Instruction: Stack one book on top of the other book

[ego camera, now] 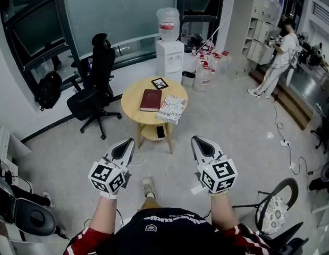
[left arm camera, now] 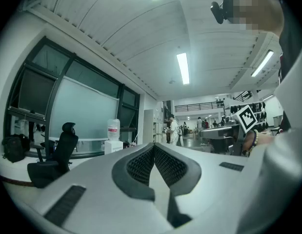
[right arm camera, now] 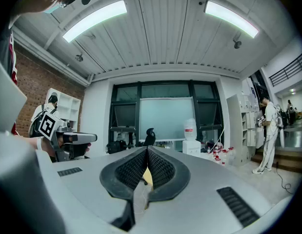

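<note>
In the head view a dark red book point(ego camera: 150, 100) lies on the round wooden table point(ego camera: 132, 110), left of a white printed book point(ego camera: 171, 108) that overhangs the right rim. A small black-framed tablet point(ego camera: 159, 83) rests at the table's far side. My left gripper point(ego camera: 125, 147) and right gripper point(ego camera: 202, 144) hover level well in front of the table, both shut and empty. In the left gripper view the left gripper's tips point(left arm camera: 154, 144) meet; in the right gripper view the right gripper's tips point(right arm camera: 147, 148) also meet. The books are hidden in both gripper views.
A black office chair point(ego camera: 95, 86) stands left of the table, a water dispenser point(ego camera: 169, 47) behind it with several bottles point(ego camera: 207, 70) beside. A phone point(ego camera: 160, 132) lies on the table's lower shelf. A person point(ego camera: 278, 57) stands far right. Another chair point(ego camera: 276, 211) sits at my right.
</note>
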A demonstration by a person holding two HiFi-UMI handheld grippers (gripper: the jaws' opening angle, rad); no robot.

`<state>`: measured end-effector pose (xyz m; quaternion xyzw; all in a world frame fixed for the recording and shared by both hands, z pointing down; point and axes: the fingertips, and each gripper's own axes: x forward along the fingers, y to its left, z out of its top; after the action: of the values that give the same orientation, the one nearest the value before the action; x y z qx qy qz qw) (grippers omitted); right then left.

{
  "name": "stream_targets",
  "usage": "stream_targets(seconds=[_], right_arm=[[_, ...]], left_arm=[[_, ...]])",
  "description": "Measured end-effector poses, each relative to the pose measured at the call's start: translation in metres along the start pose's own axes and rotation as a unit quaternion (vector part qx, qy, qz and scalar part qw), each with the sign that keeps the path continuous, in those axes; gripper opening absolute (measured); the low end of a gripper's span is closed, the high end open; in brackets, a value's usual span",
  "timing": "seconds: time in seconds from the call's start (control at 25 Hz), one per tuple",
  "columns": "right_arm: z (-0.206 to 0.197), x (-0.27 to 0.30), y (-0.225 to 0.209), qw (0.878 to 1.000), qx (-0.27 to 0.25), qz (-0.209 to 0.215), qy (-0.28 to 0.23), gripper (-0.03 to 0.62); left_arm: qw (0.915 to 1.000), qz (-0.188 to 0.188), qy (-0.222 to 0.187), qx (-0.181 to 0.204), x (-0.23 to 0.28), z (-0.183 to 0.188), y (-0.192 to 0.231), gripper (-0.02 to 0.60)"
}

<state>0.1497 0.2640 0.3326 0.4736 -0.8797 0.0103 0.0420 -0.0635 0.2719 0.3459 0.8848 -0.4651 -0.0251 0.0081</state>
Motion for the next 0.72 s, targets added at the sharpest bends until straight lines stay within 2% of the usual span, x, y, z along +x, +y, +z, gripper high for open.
stream_targets(seconds=[0.72], right_arm=[[0.0032, -0.0005, 0.0068, 1.000, -0.010, -0.004, 0.000, 0.029]], left_arm=[[1.0000, 0.000, -0.004, -0.002, -0.0079, 0.0009, 0.0018, 0.017]])
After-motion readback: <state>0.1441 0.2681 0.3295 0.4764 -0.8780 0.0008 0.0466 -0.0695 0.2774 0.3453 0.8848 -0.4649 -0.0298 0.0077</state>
